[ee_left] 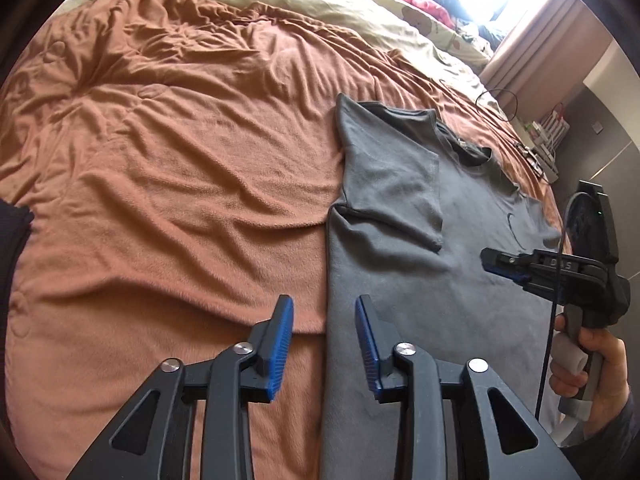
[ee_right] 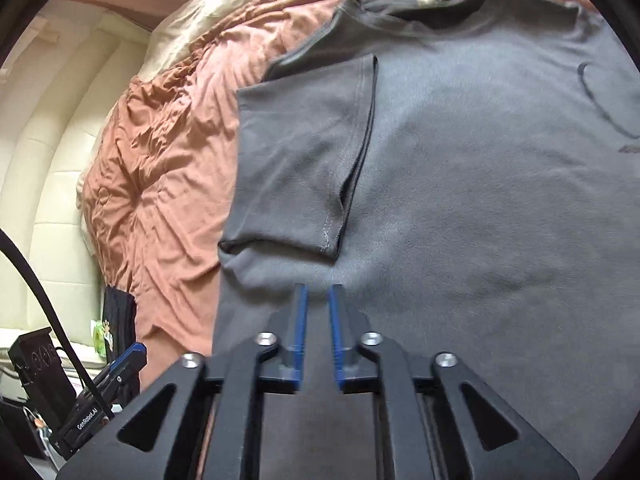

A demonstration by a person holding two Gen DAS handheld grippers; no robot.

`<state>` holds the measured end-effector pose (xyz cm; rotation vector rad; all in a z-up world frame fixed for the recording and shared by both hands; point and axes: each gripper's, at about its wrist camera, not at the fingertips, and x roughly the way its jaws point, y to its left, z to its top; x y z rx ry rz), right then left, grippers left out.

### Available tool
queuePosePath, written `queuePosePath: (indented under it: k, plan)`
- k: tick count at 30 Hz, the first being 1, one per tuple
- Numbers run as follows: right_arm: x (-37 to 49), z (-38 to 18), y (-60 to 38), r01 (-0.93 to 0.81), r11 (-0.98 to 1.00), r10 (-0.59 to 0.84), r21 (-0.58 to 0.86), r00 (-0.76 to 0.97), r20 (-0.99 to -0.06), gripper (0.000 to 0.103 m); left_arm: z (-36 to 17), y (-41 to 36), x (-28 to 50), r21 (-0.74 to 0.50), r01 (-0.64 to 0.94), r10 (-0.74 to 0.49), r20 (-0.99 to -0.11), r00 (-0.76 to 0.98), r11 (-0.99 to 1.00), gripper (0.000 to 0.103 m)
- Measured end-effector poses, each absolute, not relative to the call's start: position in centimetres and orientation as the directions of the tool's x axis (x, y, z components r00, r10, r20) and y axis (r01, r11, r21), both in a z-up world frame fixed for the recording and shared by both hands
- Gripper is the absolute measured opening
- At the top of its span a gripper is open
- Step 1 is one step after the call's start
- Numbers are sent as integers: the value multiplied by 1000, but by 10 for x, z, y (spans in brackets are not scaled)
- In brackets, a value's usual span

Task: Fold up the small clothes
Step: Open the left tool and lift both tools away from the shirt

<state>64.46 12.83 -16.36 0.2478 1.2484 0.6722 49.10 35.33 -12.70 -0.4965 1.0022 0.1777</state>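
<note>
A grey T-shirt (ee_left: 420, 280) (ee_right: 480, 200) lies flat on the orange-brown blanket (ee_left: 180, 180) (ee_right: 168, 160). Its left sleeve (ee_left: 396, 184) (ee_right: 300, 160) is folded inward over the body, and the collar (ee_left: 468, 148) (ee_right: 424, 4) points away. My left gripper (ee_left: 324, 308) hovers open over the shirt's left side edge, with nothing between its fingers; its tip (ee_right: 132, 354) also shows low in the right wrist view. My right gripper (ee_right: 318, 296) (ee_left: 496, 264) hangs over the shirt's body just below the folded sleeve. Its pads are a narrow gap apart and empty.
A hand (ee_left: 600, 368) holds the right gripper's handle. A beige quilt (ee_left: 320, 4) and soft toys lie at the bed's far end, by a bright curtained window (ee_left: 532, 40). A thin cable (ee_left: 500, 100) loops near the bed's right edge. A padded headboard (ee_right: 52, 160) flanks the bed.
</note>
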Motion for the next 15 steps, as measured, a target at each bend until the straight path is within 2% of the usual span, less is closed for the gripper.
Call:
queuePosePath:
  k: [1, 3, 4, 6, 8, 9, 13, 15]
  plan:
    - [638, -153, 123, -350, 789, 586, 505, 183, -790, 54, -122, 352, 487, -315, -375, -74, -841, 536, 872, 48]
    - [621, -134, 113, -381, 794, 577, 473, 228, -784, 73, -110, 348, 479, -312, -381, -54, -829, 557, 870, 64]
    - [613, -125, 110, -399, 792, 576, 462, 239, -782, 74, -104, 346, 474, -309, -381, -43, -821, 569, 871, 69]
    - [600, -109, 101, -428, 797, 560, 427, 256, -788, 77, -91, 342, 466, -308, -387, -22, -805, 593, 869, 90]
    - [585, -96, 92, -453, 807, 535, 378, 292, -793, 83, -79, 338, 459, -317, -395, -8, -789, 615, 862, 100]
    - [577, -89, 88, -460, 815, 520, 353, 310, -796, 84, -72, 335, 455, -322, -397, -3, -780, 626, 859, 101]
    - [552, -65, 70, -466, 827, 497, 314, 346, -796, 101, -51, 324, 446, -327, -389, -4, -770, 639, 861, 102]
    - [540, -53, 56, -467, 833, 487, 295, 369, -792, 103, -41, 317, 441, -323, -380, -4, -767, 641, 866, 102]
